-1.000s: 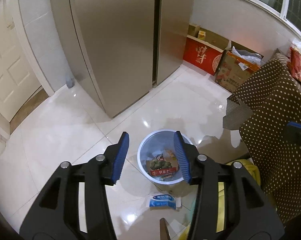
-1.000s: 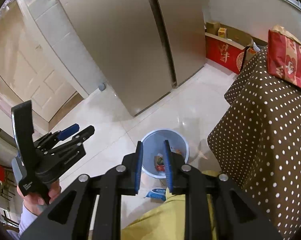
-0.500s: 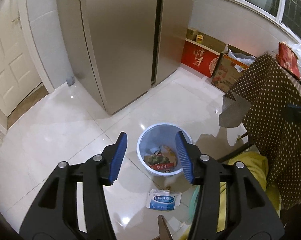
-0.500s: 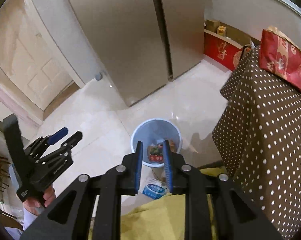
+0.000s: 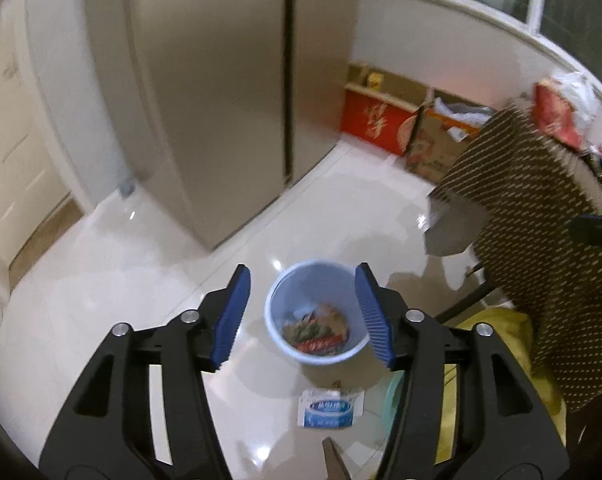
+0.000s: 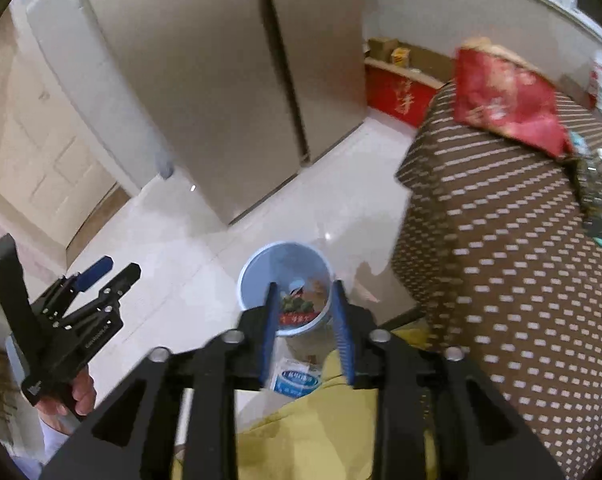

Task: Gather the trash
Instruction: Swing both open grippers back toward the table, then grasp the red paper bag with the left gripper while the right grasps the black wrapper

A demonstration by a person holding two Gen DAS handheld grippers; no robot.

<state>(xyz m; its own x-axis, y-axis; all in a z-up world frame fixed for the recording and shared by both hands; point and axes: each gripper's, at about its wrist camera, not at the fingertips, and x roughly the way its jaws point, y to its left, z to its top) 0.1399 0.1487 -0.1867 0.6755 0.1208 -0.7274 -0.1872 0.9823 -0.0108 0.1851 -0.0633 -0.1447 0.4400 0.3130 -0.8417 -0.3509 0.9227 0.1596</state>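
Both grippers have pulled up and back from the blue wastebasket, which holds wrappers. Left gripper jaws opening, nothing between; right gripper jaws opening too, empty. One white-and-blue packet lies on the floor just beside the bin — descend straight over it, pinch a raised edge, avoid the yellow cloth.

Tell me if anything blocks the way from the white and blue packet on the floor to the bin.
Nothing visible does. The packet lies flat on bare floor tile just short of the bin, whose top is open. Both grippers, left and right, hang above with opening jaws, holding nothing.
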